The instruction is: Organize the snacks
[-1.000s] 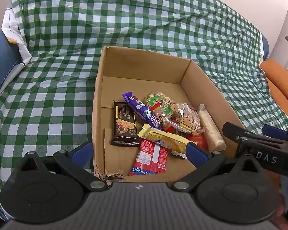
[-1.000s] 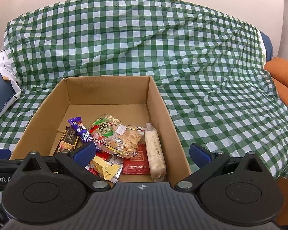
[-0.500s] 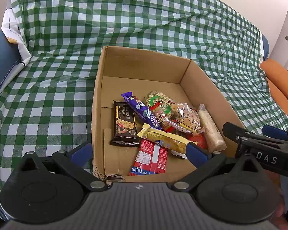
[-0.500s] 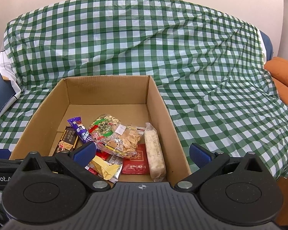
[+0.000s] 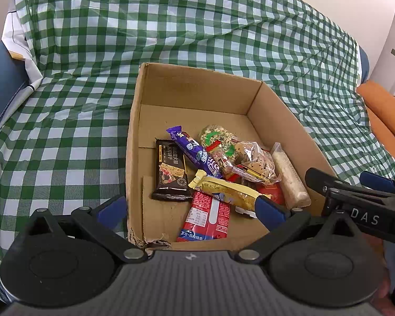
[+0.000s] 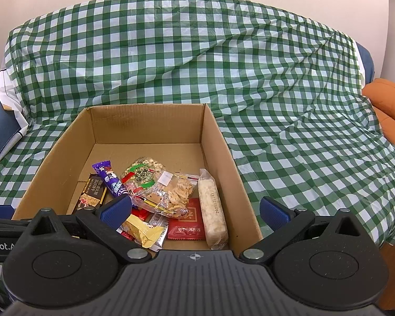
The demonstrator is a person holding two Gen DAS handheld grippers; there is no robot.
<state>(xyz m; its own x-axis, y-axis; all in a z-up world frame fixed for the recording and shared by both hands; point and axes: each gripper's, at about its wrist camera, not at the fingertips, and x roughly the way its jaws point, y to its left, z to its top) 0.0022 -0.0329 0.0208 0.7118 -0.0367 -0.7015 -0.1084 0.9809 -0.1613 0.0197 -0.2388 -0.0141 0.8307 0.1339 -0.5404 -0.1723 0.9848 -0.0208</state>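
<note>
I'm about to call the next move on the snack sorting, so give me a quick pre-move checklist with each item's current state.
1. Left tool open and holding nothing: ok.
2. Right tool open and holding nothing: ok.
3. Cardboard box upright and open on the checked cloth: ok.
4. Snacks separated for a clean single pick: not ok; the purple bar and yellow wrapper overlap others.
5. Pale rice bar free along the box's right wall: ok.
6. Destination for sorted snacks in view: cannot tell.

Box [image 6: 147, 123] rear free (snacks [image 6: 160, 192] in front)
</note>
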